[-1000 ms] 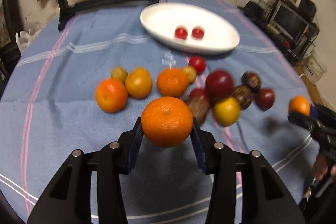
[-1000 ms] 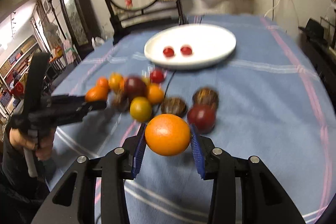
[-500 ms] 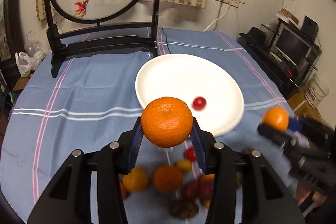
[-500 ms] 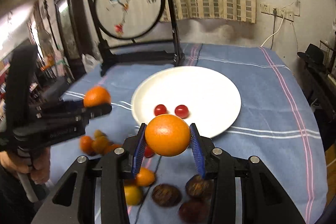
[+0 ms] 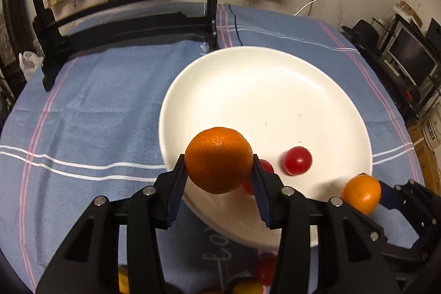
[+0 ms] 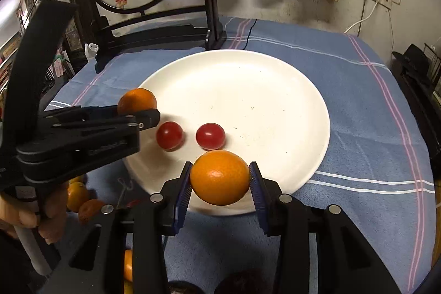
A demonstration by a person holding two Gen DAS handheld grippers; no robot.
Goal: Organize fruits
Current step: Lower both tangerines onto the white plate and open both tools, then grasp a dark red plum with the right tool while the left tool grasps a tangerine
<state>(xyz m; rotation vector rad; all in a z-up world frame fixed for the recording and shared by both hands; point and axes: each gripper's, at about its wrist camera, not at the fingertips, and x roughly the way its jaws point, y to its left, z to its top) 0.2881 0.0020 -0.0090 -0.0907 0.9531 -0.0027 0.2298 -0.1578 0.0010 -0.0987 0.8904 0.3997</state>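
1. Bench (image 6: 358, 106): round, under a blue napped cloth with white and pink stripes.
2. Plate (image 6: 248, 90): white, glossy, shallow and round, at mid-bench. Two smooth red cherry tomatoes (image 6: 210, 136) lie on its near part, just apart.
3. Left claw (image 5: 219, 172): black frame, ribbed blue pads. Its jaws are opening, with a dimpled round orange (image 5: 219, 160) between them, pads against both its flanks, over the plate's near-left rim.
4. Right claw (image 6: 220, 181): same build, part-way closed and gripping a smoother, slightly oval orange fruit (image 6: 220, 177) above the plate's near edge, just in front of the tomatoes.
5. Loose fruit (image 6: 78, 194): small orange pieces on the cloth by the person's hand (image 6: 41, 214).
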